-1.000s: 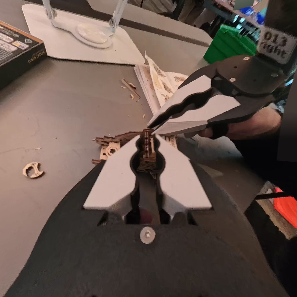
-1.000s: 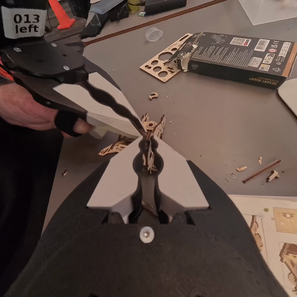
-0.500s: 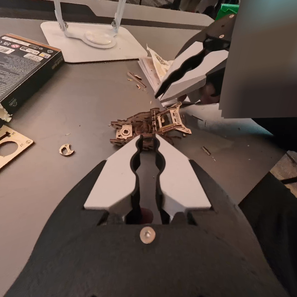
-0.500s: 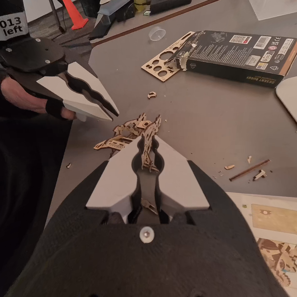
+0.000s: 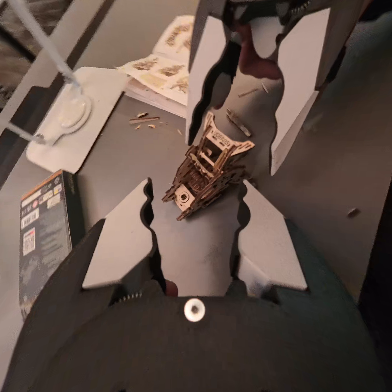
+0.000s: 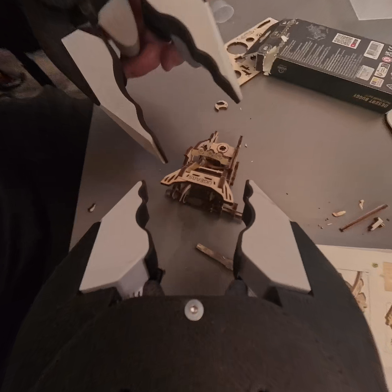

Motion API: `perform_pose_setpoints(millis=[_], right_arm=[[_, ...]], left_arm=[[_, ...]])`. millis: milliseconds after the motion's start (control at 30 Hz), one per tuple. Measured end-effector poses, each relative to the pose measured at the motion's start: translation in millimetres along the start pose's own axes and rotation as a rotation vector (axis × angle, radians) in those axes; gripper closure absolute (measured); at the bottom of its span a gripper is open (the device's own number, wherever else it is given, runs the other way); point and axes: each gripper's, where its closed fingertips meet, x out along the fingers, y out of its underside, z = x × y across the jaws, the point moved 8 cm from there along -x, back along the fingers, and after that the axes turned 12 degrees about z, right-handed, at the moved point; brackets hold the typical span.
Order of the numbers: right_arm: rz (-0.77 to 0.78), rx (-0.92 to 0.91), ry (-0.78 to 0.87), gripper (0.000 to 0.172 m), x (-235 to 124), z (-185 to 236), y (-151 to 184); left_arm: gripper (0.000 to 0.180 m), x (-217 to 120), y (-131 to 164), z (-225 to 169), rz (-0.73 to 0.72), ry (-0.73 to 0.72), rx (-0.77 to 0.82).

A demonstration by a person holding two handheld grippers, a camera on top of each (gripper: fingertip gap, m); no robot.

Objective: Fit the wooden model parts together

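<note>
The partly built wooden model (image 5: pixel 203 174) stands on the grey table (image 5: pixel 127 169), free of both grippers. My left gripper (image 5: pixel 196 182) is open wide, its fingertips on either side of the model's near end, not pressing on it. My right gripper (image 5: pixel 230 158) faces it from the far side, also open wide and empty. In the right wrist view the model (image 6: pixel 203 182) sits just beyond my right gripper (image 6: pixel 195 182), with a thin axle end close to the right finger (image 6: pixel 265 233). The left gripper (image 6: pixel 202 132) hangs open above and behind it.
A black box (image 6: pixel 328 55) and a punched wooden sheet (image 6: pixel 241 48) lie beyond the model. An instruction booklet (image 5: pixel 165 80) and a white stand base (image 5: pixel 74 118) are at the back. Loose sticks (image 6: pixel 362 217), a splinter (image 6: pixel 214 255) and a small curved piece (image 6: pixel 221 105) lie around. The splinter (image 6: pixel 214 255) sits 7 cm or so from the ends of my right fingers. Seen from the left wrist view (image 5: pixel 240 124) as well.
A second ago both grippers were shut on the model. The left let go first, then the right. Both now stand wide open and the model rests on the table.
</note>
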Motion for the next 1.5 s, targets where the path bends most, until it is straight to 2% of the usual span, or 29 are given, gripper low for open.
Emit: perform_pose_setpoints(millis=[133,267,900,1100,1167,1267,1333,1400,1500], right_arm=[[-0.003,-0.018,0.062,0.093,11.7,4.8,-1.3],[-0.028,-0.024,0.116,0.117,14.9,-0.1,-1.2],[-0.016,-0.057,0.093,0.122,13.4,-9.4,-1.6],[-0.033,-0.117,0.026,0.120,11.0,-13.5,1.2],[-0.032,-0.159,-0.007,0.120,10.0,-11.5,1.5],[-0.018,-0.186,-0.038,0.120,9.2,-15.8,1.1],[-0.016,-0.209,-0.094,0.121,10.6,-16.3,0.4],[-0.020,-0.214,-0.122,0.121,11.7,-17.4,0.1],[-0.012,-0.223,-0.133,0.121,10.5,-19.7,0.4]], left_arm=[[0.102,22.0,0.6,6.2,0.071,0.111,0.182],[0.115,32.9,-4.2,10.5,0.077,0.218,0.227],[0.124,41.9,-17.6,19.9,0.174,0.320,0.304],[0.118,36.3,-15.8,19.2,0.200,0.317,0.177],[0.109,30.3,-15.7,19.3,0.148,0.339,0.200],[0.109,32.3,-16.8,19.2,0.147,0.355,0.288],[0.125,35.2,-20.7,16.2,0.111,0.381,0.360],[0.126,37.9,-23.1,15.7,0.109,0.393,0.428],[0.127,39.5,-24.6,17.4,0.099,0.405,0.446]])
